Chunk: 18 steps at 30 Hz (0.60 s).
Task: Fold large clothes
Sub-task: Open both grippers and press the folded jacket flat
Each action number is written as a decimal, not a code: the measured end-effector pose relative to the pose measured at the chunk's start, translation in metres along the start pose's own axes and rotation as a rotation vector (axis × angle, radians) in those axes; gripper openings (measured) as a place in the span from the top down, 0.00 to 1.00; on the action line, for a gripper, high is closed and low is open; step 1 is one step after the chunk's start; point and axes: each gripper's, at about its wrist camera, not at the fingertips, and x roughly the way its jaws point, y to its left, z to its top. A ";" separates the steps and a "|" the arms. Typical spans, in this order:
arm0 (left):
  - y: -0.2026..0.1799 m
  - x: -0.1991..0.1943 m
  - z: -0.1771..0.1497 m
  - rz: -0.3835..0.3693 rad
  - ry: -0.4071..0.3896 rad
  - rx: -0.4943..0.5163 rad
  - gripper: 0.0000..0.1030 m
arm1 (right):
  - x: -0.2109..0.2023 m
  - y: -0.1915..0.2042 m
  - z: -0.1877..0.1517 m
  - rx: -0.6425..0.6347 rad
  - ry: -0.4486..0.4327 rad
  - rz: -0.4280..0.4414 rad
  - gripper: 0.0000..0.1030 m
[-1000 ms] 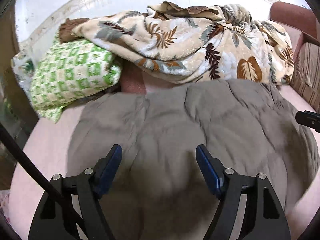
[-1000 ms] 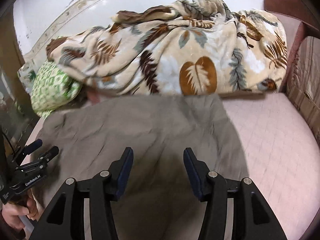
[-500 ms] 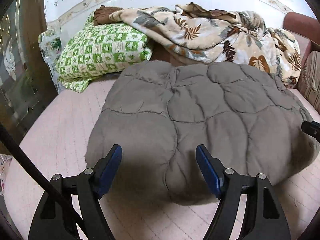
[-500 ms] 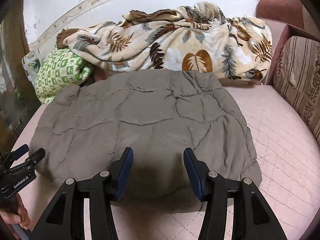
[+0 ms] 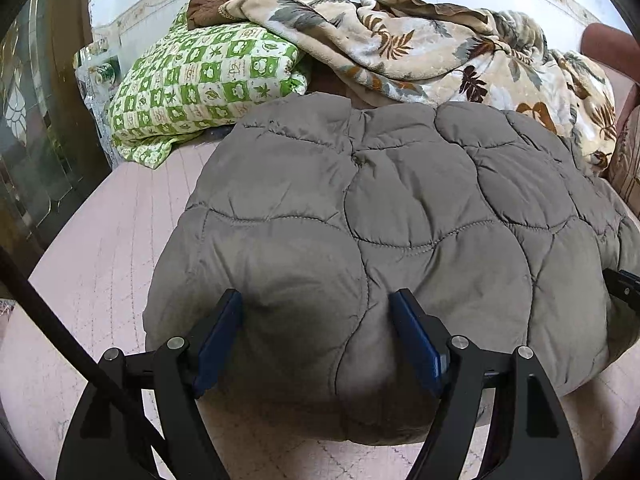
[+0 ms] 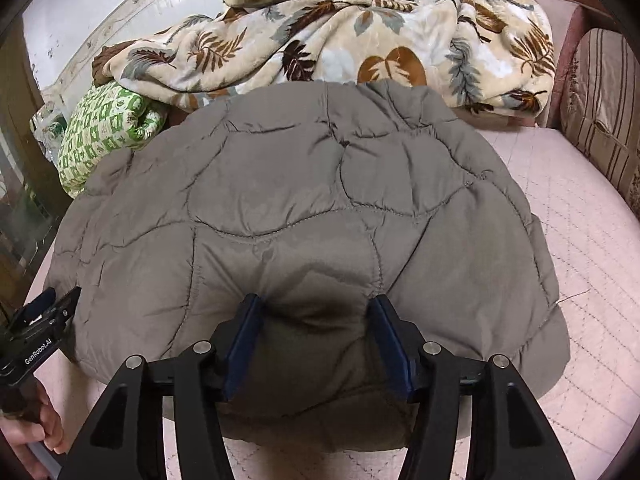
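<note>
A grey quilted jacket [image 5: 400,200] lies folded in a puffy bundle on the pink mattress [image 5: 100,260]. My left gripper [image 5: 316,308] is open and pushed down into the bundle's near left edge, where a bulge of fabric rises between the blue pads. My right gripper [image 6: 314,308] is dug into the near right edge of the jacket [image 6: 300,184] the same way; its jaws are opening slightly around a hump of fabric. The right wrist view shows the left gripper [image 6: 44,312] at the jacket's left corner, with a hand [image 6: 36,432] on it. The right gripper's tip [image 5: 624,284] shows in the left wrist view.
A green checked pillow [image 5: 200,80] and a crumpled leaf-print blanket [image 5: 420,52] lie against the white wall behind the jacket. A striped cushion [image 6: 600,112] and a padded armrest close the right side. A glass-panelled door [image 5: 32,140] stands at the left. Bare mattress [image 6: 580,200] lies right of the jacket.
The jacket was blurred and in motion a second ago and now rests still. Both grippers have come down and closer, from above the near edge to pressing into it.
</note>
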 end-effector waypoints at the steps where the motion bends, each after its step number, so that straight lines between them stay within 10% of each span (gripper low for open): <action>1: 0.000 0.000 0.000 -0.001 0.002 -0.001 0.26 | 0.001 0.000 0.000 0.002 0.001 0.001 0.40; 18: 0.014 -0.013 0.007 0.008 -0.034 -0.034 0.26 | -0.016 -0.005 0.002 0.017 -0.027 0.033 0.39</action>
